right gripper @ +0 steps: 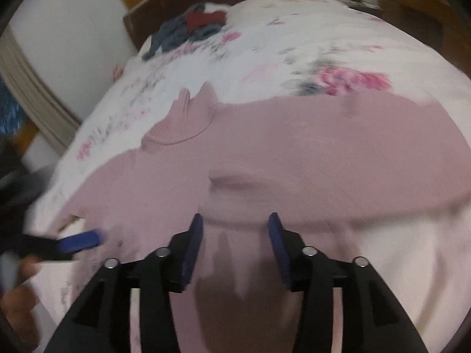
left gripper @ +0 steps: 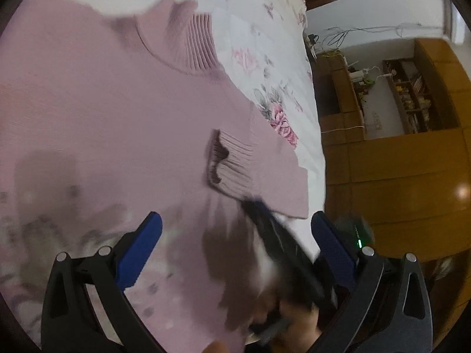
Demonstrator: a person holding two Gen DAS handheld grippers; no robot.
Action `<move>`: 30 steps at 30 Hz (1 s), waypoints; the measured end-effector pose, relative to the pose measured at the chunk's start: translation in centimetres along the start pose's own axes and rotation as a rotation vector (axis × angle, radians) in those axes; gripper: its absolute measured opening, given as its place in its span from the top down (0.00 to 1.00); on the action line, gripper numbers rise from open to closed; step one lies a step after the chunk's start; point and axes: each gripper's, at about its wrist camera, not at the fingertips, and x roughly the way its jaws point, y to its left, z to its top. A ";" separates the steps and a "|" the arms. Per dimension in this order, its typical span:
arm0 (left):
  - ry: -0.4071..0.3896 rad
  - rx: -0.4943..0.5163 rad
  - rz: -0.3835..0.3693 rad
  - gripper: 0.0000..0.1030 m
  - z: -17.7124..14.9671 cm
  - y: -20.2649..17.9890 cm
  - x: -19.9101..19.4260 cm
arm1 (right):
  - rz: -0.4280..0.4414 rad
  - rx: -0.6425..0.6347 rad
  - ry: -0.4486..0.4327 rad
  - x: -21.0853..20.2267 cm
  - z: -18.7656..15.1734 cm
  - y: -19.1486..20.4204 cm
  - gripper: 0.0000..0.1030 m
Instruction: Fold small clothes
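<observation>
On the floral bedspread (right gripper: 309, 44) a pink turtleneck sweater (right gripper: 294, 147) lay spread flat, covering most of the near part of the bed. At the far left of the right wrist view the left gripper (right gripper: 85, 239) reached in, blurred, with one blue pad above the sweater's edge, and a hand (right gripper: 17, 300) showed below it. Further right, the ribbed collar (right gripper: 182, 123) pointed toward the head of the bed, where a heap of dark blue and red clothes (right gripper: 191, 29) sat well apart from the sweater. In the centre a sleeve lay folded across the body, and the right gripper (right gripper: 235, 235) hovered over the lower part of the sweater, its jaws released with nothing between them.

In the left wrist view the sweater filled the left and middle, the collar (left gripper: 191, 44) at the top. The left gripper (left gripper: 235, 235) had its jaws spread wide and empty. Between them the ribbed cuff (left gripper: 229, 164) of the folded sleeve rested on the sweater's body, and the blurred right gripper (left gripper: 276, 235) crossed just below it. At the right stood wooden cabinets (left gripper: 397, 147) beyond the bed's edge.
</observation>
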 end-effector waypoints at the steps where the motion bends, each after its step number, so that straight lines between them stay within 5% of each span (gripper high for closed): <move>1: 0.020 -0.024 -0.020 0.03 0.3 0.1 1.5 | 0.005 0.018 -0.018 -1.6 -1.5 -0.7 0.52; 4: 0.065 -0.051 -0.040 0.03 0.7 -0.1 4.9 | 0.006 0.039 -0.054 -4.5 -4.4 -1.9 0.50; 12: 0.066 -0.080 0.085 0.09 2.4 -0.6 10.2 | 0.036 0.083 -0.099 -8.0 -11.8 -3.0 0.47; 14: 0.098 -0.073 0.124 0.68 2.4 -0.8 10.8 | 0.057 0.077 -0.103 -7.9 -11.7 -2.9 0.47; 17: 0.104 -0.047 0.177 0.93 2.4 -1.1 11.1 | 0.068 0.062 -0.102 -7.7 -11.7 -2.9 0.47; 24: 0.039 0.079 0.143 0.96 3.7 -5.8 6.7 | 0.072 0.090 -0.115 -7.7 -11.7 -3.5 0.47; 30: -0.081 0.212 0.143 0.96 6.6 -9.9 -3.3 | 0.067 0.075 -0.119 -7.8 -11.9 -3.0 0.47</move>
